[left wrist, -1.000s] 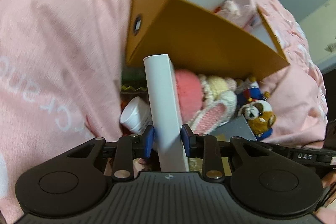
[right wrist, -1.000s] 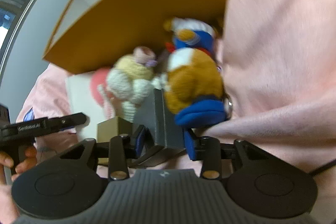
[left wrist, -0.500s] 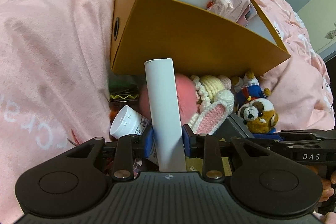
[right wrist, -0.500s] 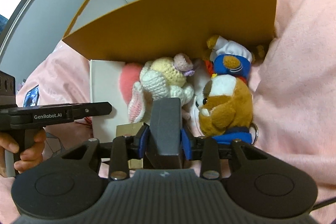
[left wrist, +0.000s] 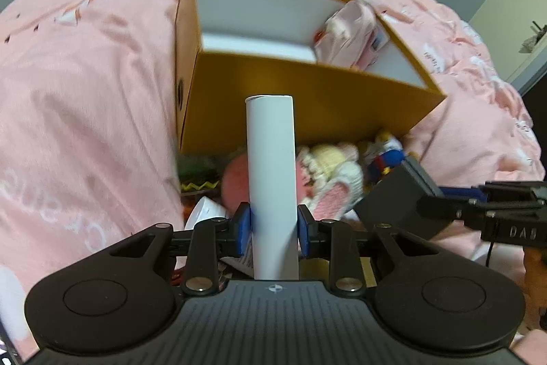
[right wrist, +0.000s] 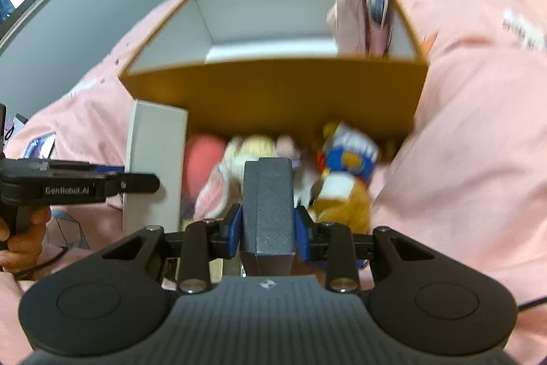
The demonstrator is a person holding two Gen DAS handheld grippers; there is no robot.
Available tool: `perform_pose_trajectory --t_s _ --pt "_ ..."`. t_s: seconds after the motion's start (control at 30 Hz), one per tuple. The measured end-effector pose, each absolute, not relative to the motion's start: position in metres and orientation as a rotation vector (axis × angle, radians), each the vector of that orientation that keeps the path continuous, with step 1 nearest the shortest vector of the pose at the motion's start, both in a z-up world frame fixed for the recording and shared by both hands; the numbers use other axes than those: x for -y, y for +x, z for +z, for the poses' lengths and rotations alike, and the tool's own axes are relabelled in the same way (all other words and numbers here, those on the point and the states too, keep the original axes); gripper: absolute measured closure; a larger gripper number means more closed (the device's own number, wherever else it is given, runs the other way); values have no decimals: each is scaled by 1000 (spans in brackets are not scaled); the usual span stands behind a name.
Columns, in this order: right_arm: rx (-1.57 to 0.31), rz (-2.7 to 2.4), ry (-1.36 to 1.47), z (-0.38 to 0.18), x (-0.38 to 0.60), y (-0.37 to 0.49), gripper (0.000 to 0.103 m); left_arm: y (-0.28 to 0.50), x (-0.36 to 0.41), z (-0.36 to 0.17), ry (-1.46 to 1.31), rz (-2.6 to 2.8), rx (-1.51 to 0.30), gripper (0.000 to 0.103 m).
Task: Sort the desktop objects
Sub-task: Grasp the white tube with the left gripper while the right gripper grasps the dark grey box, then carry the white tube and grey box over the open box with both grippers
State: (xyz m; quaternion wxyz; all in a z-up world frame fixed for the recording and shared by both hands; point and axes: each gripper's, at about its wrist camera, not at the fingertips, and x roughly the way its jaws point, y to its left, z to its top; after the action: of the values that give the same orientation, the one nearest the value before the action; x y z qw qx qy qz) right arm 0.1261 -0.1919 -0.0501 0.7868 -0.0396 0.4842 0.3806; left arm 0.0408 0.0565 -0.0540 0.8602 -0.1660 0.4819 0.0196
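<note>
While left gripper (left wrist: pixel 273 224) clamps tall white rectangular carton (left wrist: pixel 271 180), right gripper (right wrist: pixel 268 226), jaws just closing, grips dark grey textured block (right wrist: pixel 268 207); mustard cardboard box (left wrist: pixel 307 105) w/ white interior sits beyond both.

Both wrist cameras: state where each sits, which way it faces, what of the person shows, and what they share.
Left wrist: sits behind the left tool, looking forward and down past its held white box at the orange box; no hand visible.
Right wrist: sits behind the right tool, which is closing on the dark grey box, facing the same way; a hand shows at left.
Shared: orange box, white box, plush toys, pink blanket.
</note>
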Motion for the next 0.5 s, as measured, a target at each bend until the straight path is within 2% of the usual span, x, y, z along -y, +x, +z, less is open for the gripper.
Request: perform_pose_trajectory --t_s 0.5 --pt "-895 863 53 6 203 151 69 45 -54 26 -321 -48 -906 71"
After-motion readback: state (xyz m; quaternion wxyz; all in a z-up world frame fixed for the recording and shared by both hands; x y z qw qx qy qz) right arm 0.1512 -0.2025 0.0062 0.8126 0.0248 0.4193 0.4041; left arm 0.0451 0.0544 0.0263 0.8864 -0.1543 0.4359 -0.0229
